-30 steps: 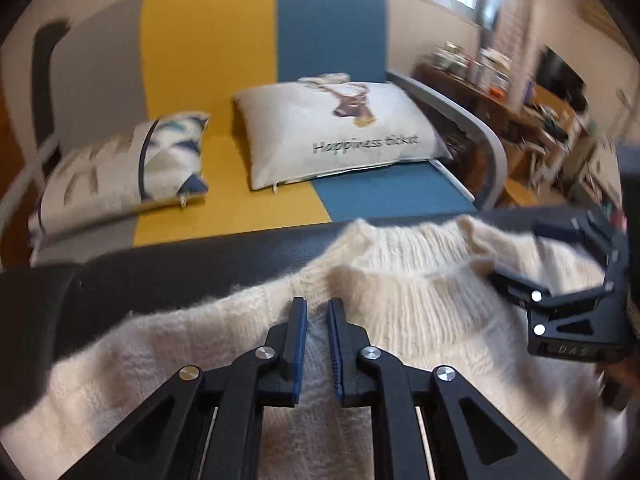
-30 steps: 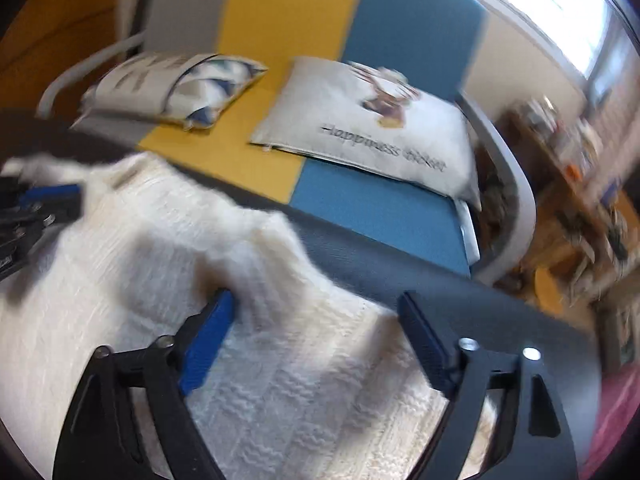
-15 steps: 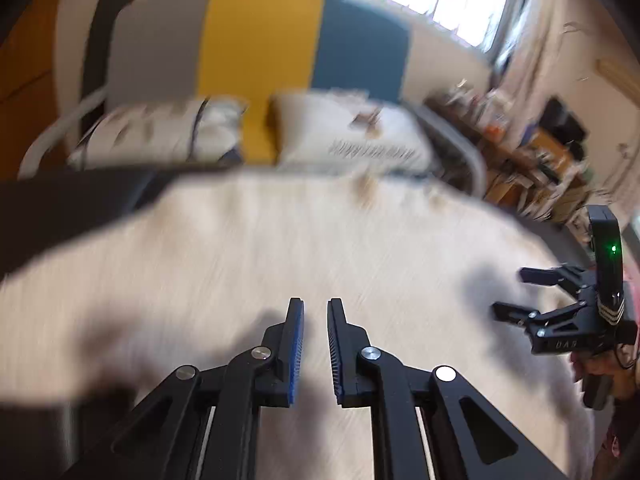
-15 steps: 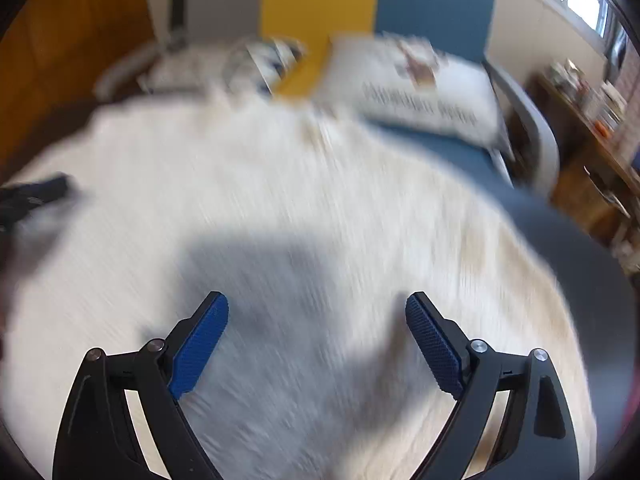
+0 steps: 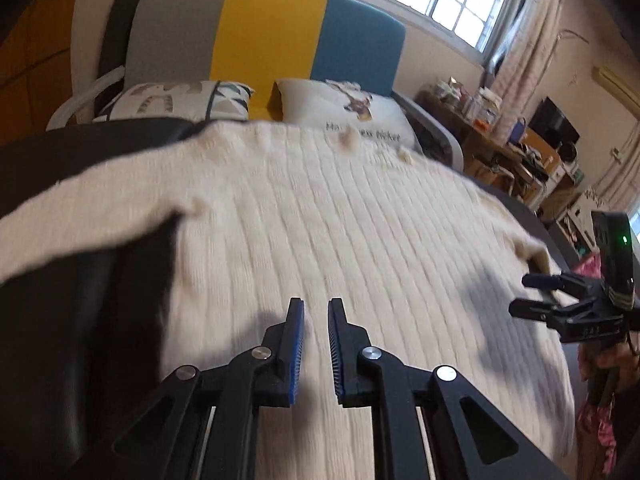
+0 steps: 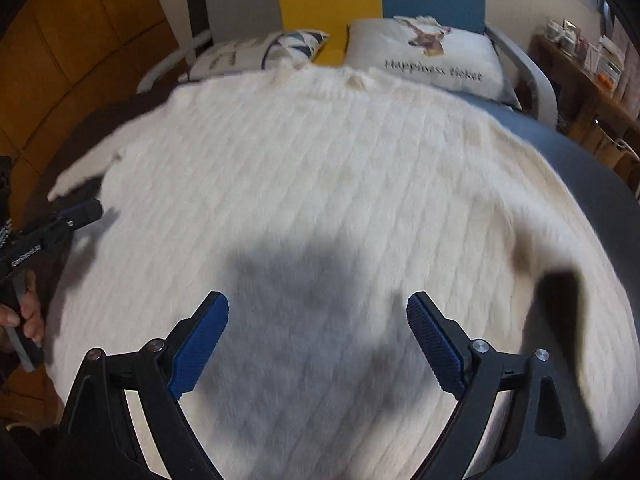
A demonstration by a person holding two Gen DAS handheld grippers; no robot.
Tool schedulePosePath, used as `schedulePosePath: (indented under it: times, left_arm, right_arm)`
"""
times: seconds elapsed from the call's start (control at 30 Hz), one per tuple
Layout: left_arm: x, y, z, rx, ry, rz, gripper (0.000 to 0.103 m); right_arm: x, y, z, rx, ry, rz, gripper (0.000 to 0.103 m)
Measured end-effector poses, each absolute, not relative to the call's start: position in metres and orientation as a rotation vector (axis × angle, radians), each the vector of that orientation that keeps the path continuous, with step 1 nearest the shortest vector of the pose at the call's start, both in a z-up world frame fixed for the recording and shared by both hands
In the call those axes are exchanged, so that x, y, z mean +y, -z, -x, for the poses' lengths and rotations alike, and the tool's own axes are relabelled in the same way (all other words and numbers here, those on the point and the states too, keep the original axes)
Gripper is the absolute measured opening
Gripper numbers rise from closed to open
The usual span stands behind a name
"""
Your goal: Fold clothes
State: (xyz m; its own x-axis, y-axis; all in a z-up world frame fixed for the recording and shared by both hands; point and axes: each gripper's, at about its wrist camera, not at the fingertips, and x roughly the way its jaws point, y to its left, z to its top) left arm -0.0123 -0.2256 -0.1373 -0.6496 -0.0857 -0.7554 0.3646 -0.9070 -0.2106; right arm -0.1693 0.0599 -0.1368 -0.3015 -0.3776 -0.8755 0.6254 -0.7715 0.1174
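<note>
Overhead, both grippers hang above the cream sweater (image 6: 320, 168), which is spread flat on the dark table (image 5: 60, 152). Left gripper (image 5: 316, 312) is nearly closed, empty; right gripper (image 6: 318, 316) is spread wide, empty.

I see a dark table (image 5: 60, 320) filling my lower frame, a cream knit sweater (image 5: 340, 220) spread flat across it.
</note>
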Motion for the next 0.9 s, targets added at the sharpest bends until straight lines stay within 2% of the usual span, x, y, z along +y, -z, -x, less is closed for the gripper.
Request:
schedulePosePath:
  times: [0.1,0.13,0.37,0.5,0.63,0.7,0.83,0.9]
  left_arm:
    - [-0.209,0.152,-0.009,0.415,2.581,-1.216,0.013]
    - [-0.206,0.153,-0.014,0.367,2.585,-1.208,0.013]
    - [-0.211,0.147,-0.017,0.303,2.564,-1.232,0.013]
    - [-0.232,0.125,-0.051,0.564,2.555,-1.124,0.013]
    - [-0.305,0.136,-0.125,1.145,2.355,-0.924,0.013]
    - [-0.345,0.149,-0.163,1.350,2.219,-0.814,0.013]
    - [-0.417,0.149,-0.225,1.462,2.057,-0.597,0.013]
    - [-0.451,0.145,-0.245,1.485,2.009,-0.521,0.013]
  right_arm:
    - [0.071,0.159,0.152,0.322,2.081,-1.423,0.094]
    - [0.071,0.162,0.142,0.350,2.111,-1.380,0.094]
    - [0.066,0.160,0.117,0.393,2.144,-1.330,0.096]
    - [0.077,0.143,0.113,0.231,2.218,-1.359,0.096]
    - [0.067,0.124,0.079,0.105,2.172,-1.232,0.097]
    - [0.055,0.131,0.067,0.143,2.162,-1.211,0.096]
    - [0.037,0.156,0.050,0.263,2.192,-1.212,0.097]
    - [0.030,0.164,0.040,0.341,2.221,-1.180,0.103]
